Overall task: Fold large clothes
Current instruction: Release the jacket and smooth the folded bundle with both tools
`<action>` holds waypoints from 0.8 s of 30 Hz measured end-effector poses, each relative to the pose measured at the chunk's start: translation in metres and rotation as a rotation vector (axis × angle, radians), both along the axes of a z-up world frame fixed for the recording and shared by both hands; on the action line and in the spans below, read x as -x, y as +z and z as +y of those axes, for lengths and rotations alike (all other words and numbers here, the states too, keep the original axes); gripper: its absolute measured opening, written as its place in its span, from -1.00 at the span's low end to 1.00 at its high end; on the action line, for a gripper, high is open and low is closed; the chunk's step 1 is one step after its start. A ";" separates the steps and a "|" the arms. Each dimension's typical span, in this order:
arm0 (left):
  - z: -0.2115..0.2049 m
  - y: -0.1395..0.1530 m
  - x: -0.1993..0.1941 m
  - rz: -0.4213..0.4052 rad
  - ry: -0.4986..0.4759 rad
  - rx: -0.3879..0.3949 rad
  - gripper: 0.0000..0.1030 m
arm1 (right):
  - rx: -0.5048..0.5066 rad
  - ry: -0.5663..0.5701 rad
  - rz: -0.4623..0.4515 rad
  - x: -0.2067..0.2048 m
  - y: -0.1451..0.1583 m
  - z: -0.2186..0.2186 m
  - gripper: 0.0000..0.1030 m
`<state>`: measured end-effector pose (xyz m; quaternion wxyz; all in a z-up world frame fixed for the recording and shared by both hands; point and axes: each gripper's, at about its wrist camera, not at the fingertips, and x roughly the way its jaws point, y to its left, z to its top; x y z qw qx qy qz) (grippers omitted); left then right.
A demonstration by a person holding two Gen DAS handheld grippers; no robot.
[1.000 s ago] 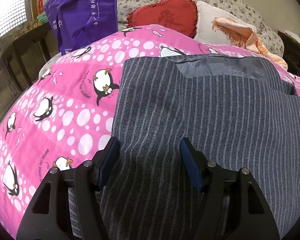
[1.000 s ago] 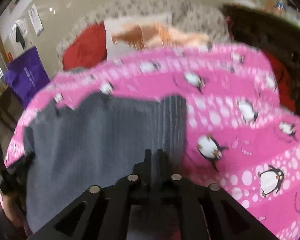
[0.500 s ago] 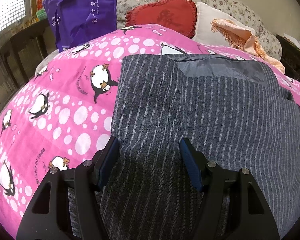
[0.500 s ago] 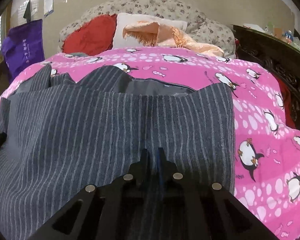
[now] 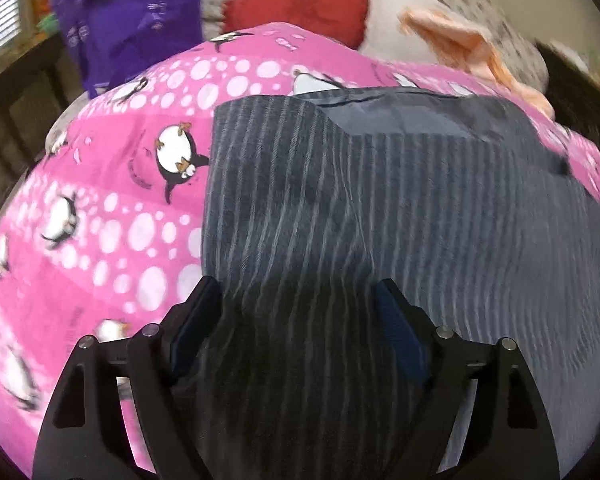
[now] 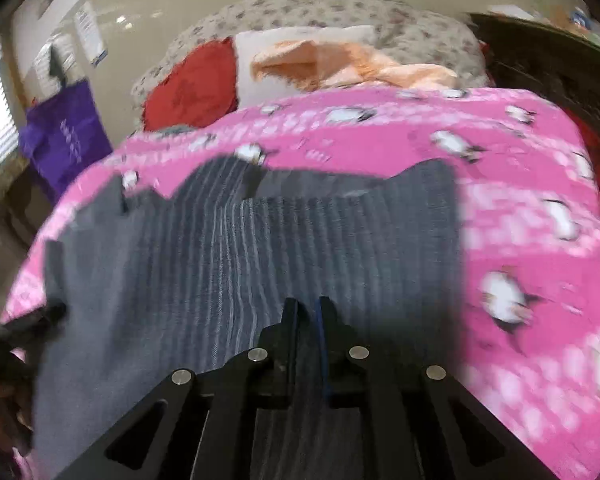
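A dark grey pinstriped garment (image 5: 380, 200) lies spread on the pink quilt, its smooth lining showing at the far edge. My left gripper (image 5: 298, 292) sits over the garment's near left part. Its jaws are opening wide, with cloth lying between the pads (image 5: 192, 320) but not pressed by them. In the right wrist view the garment (image 6: 220, 260) fills the middle. My right gripper (image 6: 308, 308) has its jaws almost together and easing apart slightly, with a fold of the striped cloth still pinched between them. Both views are blurred by motion.
The pink penguin quilt (image 5: 120, 200) covers the bed. At its head lie a red cushion (image 5: 300, 4), a white pillow with a peach cloth (image 5: 460, 44) and a floral pillow (image 6: 320, 8). A purple bag (image 5: 132, 20) hangs at far left. Dark wooden furniture (image 6: 560, 72) stands on the right.
My left gripper's jaws have spread wider over the cloth. The right gripper has dipped a little, still pinching the garment. Both views have turned blurry.
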<state>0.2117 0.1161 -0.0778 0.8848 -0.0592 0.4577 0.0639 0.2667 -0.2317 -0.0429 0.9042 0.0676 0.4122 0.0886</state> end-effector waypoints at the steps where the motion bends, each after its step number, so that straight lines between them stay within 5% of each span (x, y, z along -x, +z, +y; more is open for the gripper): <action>1: 0.005 0.012 0.011 -0.025 -0.011 0.030 0.56 | 0.015 -0.012 -0.030 0.015 0.018 -0.005 -0.82; 3: 0.018 0.036 0.043 -0.093 -0.044 0.103 0.56 | 0.053 0.015 -0.080 0.045 0.042 -0.011 -0.72; 6: 0.035 0.047 0.095 -0.119 -0.017 0.083 0.57 | 0.104 0.080 -0.082 0.100 0.054 -0.011 -0.66; 11: 0.025 0.031 0.162 -0.141 -0.040 0.114 0.57 | 0.125 0.170 -0.089 0.169 0.020 0.015 -0.66; 14: 0.008 -0.004 0.165 -0.056 -0.085 0.065 0.58 | 0.148 0.140 0.020 0.170 -0.023 0.022 -0.66; 16: 0.010 -0.024 0.165 -0.017 -0.093 0.113 0.60 | 0.129 0.116 0.047 0.169 -0.037 0.019 -0.66; 19: 0.025 -0.019 0.174 -0.041 -0.067 0.196 0.60 | 0.136 0.088 0.005 0.177 -0.024 0.018 -0.66; 24: 0.035 -0.022 0.177 -0.051 -0.042 0.213 0.63 | 0.166 0.103 -0.098 0.198 -0.017 0.024 -0.66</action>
